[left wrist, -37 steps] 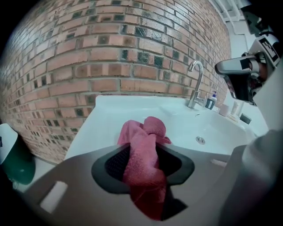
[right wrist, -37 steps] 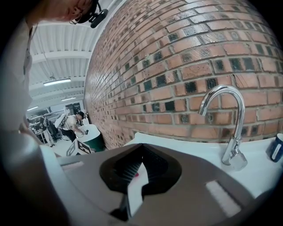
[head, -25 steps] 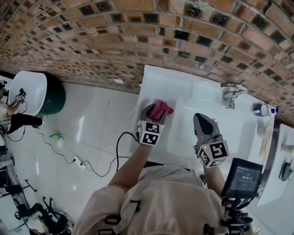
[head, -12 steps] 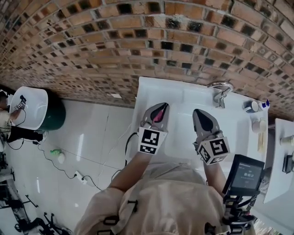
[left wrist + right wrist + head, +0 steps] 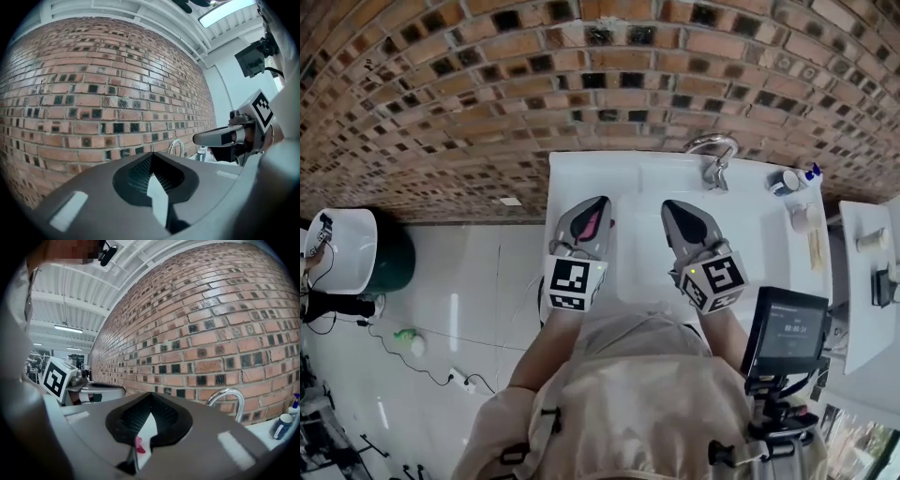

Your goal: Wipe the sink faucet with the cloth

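Observation:
The chrome faucet [image 5: 712,152] curves over the back rim of the white sink [image 5: 572,173]; it also shows as the faucet [image 5: 228,398] past my right jaws and the faucet [image 5: 176,146] past my left. My left gripper [image 5: 598,202] is held level above the sink's left part. Its jaws have just been closing and are shut on the pink cloth [image 5: 591,225], which shows between them from above. My right gripper [image 5: 671,205] hovers beside it over the basin, jaws together and empty, short of the faucet. In the right gripper view a pink scrap [image 5: 139,445] shows through the jaw gap.
A brick wall [image 5: 609,75] rises right behind the sink. Small bottles [image 5: 787,180] stand on the sink's right end, near the faucet. A device with a screen [image 5: 787,330] hangs at the person's right side. On the tiled floor to the left are a white tub [image 5: 342,248] and cables.
The left gripper closed on the cloth at the sink's left rim and lifted it clear. Both grippers rose and now point level toward the wall. The head camera tilted up.

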A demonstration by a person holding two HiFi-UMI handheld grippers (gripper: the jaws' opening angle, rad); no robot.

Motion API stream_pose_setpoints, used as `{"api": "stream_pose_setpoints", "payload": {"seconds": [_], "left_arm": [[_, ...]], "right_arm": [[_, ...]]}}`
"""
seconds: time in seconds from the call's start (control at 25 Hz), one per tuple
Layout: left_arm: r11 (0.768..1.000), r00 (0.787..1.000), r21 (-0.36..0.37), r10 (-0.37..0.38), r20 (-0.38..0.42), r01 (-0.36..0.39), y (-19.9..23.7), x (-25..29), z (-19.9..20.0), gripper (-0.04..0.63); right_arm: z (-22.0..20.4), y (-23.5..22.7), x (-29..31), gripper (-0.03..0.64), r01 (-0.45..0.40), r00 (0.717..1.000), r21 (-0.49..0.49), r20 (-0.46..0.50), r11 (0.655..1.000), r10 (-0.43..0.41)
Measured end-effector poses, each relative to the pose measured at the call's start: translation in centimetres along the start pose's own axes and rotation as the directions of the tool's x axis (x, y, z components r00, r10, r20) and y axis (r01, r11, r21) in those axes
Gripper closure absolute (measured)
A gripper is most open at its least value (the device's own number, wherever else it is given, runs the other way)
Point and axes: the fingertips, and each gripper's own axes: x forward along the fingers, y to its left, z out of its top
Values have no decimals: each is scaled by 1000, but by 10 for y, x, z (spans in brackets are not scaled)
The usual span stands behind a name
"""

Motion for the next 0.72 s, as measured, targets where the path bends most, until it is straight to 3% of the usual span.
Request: {"api": "stream_pose_setpoints", "payload": {"seconds": [0.28, 0.72], "left_arm": [[995, 999, -97, -38, 3, 38, 4, -14, -4, 592], [994, 997, -67, -81, 2, 81, -2, -19, -4, 592]], "right_arm": [[15, 29, -10, 627, -7, 999, -75, 43, 997, 10], [12, 51, -14, 627, -34, 999, -107, 36, 994, 38]]}}
